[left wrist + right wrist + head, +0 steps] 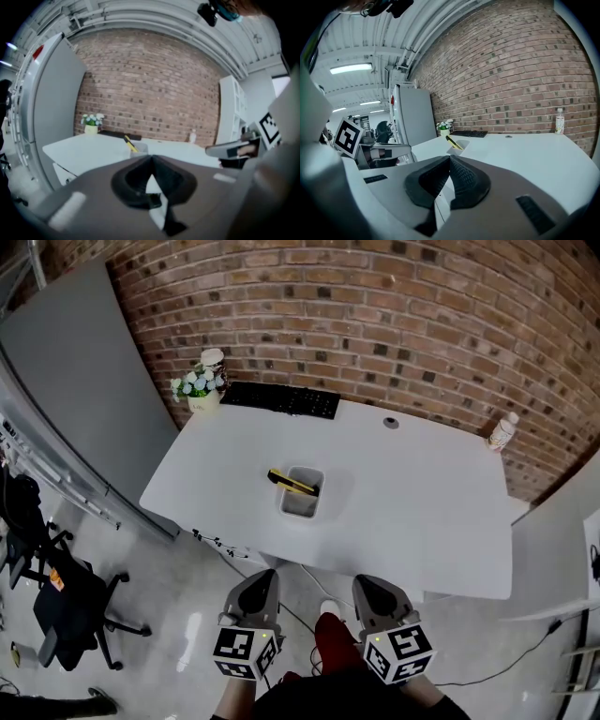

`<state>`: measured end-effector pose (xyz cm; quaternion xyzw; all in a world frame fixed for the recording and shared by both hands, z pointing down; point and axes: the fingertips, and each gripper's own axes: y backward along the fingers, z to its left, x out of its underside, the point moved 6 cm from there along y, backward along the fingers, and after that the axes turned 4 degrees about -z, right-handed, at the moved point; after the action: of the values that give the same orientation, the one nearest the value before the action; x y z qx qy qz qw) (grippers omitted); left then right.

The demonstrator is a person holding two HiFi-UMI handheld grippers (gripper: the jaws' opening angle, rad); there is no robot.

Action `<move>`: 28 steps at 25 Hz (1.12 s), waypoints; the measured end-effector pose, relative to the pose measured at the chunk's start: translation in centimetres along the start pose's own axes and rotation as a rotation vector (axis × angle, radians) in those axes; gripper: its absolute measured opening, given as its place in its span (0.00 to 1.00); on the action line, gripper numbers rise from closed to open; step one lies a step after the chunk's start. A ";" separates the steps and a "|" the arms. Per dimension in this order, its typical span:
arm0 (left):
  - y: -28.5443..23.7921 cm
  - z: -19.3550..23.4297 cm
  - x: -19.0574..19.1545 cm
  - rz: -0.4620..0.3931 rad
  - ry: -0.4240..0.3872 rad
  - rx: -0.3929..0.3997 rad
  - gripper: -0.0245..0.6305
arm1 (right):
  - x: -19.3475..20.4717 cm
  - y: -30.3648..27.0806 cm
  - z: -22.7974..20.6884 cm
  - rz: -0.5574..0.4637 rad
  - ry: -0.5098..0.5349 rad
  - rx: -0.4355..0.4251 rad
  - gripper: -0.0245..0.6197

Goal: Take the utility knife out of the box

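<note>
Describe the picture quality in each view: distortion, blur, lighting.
Head view: sharp and evenly lit, but the fisheye bows the brick wall and the table. Left gripper view: dim and soft, with the near left gripper blurred. Right gripper view: crisper, with a bright ceiling light and strongly curved lines.

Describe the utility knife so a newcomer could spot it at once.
On the white table before the brick wall, a small grey box sits near the middle. The utility knife pokes out over its left rim, the only yellow-and-black thing there.
</note>
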<state>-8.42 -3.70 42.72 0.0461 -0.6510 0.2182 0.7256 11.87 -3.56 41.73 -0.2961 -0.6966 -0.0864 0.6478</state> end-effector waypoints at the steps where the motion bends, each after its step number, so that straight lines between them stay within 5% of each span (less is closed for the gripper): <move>1: -0.7 0.1 -0.2 -0.005 0.000 -0.004 0.04 | -0.2 -0.4 -0.5 0.002 -0.001 -0.002 0.05; 28: -15.5 5.2 -1.1 0.111 0.136 -0.162 0.28 | -3.6 -11.1 -10.6 0.085 -0.022 -0.086 0.05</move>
<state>-7.44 -19.79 45.82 -0.0637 -0.6175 0.2070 0.7562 15.03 -18.92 42.79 -0.3540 -0.6860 -0.0856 0.6299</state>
